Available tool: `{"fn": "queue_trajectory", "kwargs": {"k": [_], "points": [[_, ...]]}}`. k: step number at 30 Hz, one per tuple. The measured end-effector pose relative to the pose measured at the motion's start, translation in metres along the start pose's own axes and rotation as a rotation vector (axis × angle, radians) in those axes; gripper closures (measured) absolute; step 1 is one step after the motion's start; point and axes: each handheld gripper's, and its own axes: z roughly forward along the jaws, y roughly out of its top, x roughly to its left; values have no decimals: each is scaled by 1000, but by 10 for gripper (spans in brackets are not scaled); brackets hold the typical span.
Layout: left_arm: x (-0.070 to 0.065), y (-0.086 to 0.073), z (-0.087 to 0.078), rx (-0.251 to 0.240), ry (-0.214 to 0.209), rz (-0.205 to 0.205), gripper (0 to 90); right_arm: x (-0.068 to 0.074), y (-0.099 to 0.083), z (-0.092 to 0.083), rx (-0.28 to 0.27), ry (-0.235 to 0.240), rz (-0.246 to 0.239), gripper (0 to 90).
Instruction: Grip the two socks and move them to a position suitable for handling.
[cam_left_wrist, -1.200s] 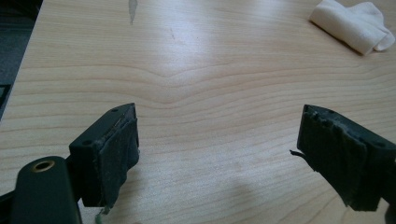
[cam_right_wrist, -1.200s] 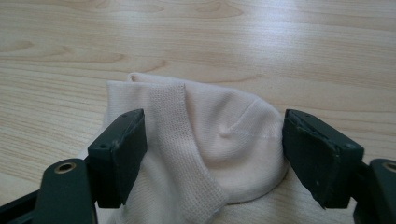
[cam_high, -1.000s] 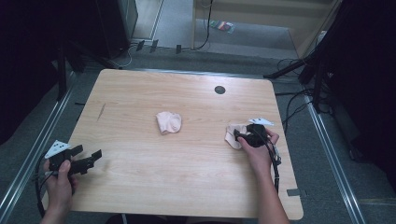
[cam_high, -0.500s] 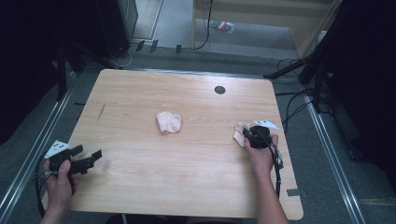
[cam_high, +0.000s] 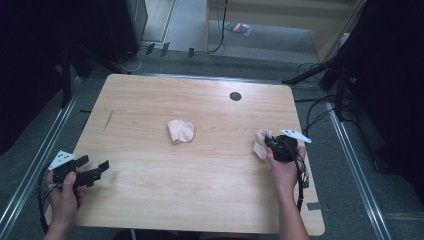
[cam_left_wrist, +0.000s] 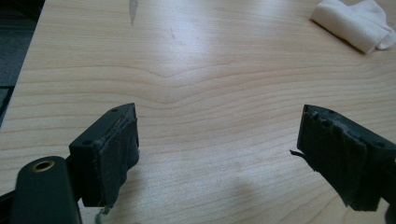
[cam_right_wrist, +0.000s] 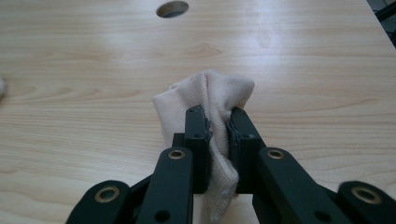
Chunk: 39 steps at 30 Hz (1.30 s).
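Observation:
Two crumpled pale pink cloths are on the wooden table (cam_high: 200, 190). One cloth (cam_high: 180, 131) lies loose at the middle, and it shows at the top right of the left gripper view (cam_left_wrist: 352, 23). The other cloth (cam_high: 261, 142) (cam_right_wrist: 210, 91) is pinched between the jaws of my right gripper (cam_high: 272, 145) (cam_right_wrist: 217, 126), which have just been closing on it. It is bunched up above the tabletop. My left gripper (cam_high: 95, 166) (cam_left_wrist: 219, 149) stays open near the front left corner, with only bare wood between its jaws.
A round cable hole (cam_high: 235, 96) (cam_right_wrist: 173, 8) sits in the table's far right part. A dark scratch (cam_high: 109, 119) marks the far left. Cables and black stands lie on the floor beyond the right edge.
The right gripper's jaws went from open around the cloth to shut on it. The hand then drew slightly right and up with the cloth. The left gripper kept still.

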Motion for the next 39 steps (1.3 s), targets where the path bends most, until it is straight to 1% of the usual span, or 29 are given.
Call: {"fn": "queue_trajectory", "kwargs": {"k": [2,4,5,6,8,10,13,14,15,16,17,20,23,24,26,28,29,34,35,39], "points": [[-1,0,0,-4,9,3,138,2,2,-9,-12,10,4,813],[-1,0,-1,-9,16,9,138,5,4,-21,-24,29,31,813],[-2,1,-1,-14,20,8,138,5,4,-21,-24,29,31,813],[-2,2,-2,-19,15,2,138,8,4,-28,-37,45,39,812],[-5,4,-2,-32,19,0,137,10,4,-31,-41,53,35,812],[-11,7,-3,-36,24,22,137,16,2,-39,-49,73,39,811],[-19,9,-3,-41,16,40,137,19,0,-42,-54,87,41,811],[-22,10,-3,-38,10,48,137,24,-3,-44,-57,97,39,811],[-25,10,-2,-40,5,52,137,24,-3,-44,-57,97,39,811],[-31,11,-1,-40,-3,63,137,26,-4,-45,-54,101,36,811],[-33,11,-1,-37,-9,68,137,30,-5,-47,-55,106,34,811],[-44,12,1,-35,-33,84,137,36,-7,-49,-54,109,22,811],[-54,13,4,-34,-62,86,137,43,-9,-51,-54,125,10,811],[-58,14,5,-34,-72,89,137,47,-10,-53,-53,133,9,811],[-66,14,7,-35,-85,96,137,49,-11,-54,-52,138,9,811],[-75,15,9,-30,-100,115,137,54,-12,-56,-52,148,7,811],[-78,15,10,-31,-105,117,137,56,-13,-57,-49,154,12,810],[-97,16,13,-30,-146,142,136,66,-19,-62,-38,175,9,810],[-100,16,13,-29,-154,145,134,69,-20,-63,-42,180,0,810],[-113,15,16,-28,-179,170,132,77,-25,-66,-38,190,-6,810]]}}
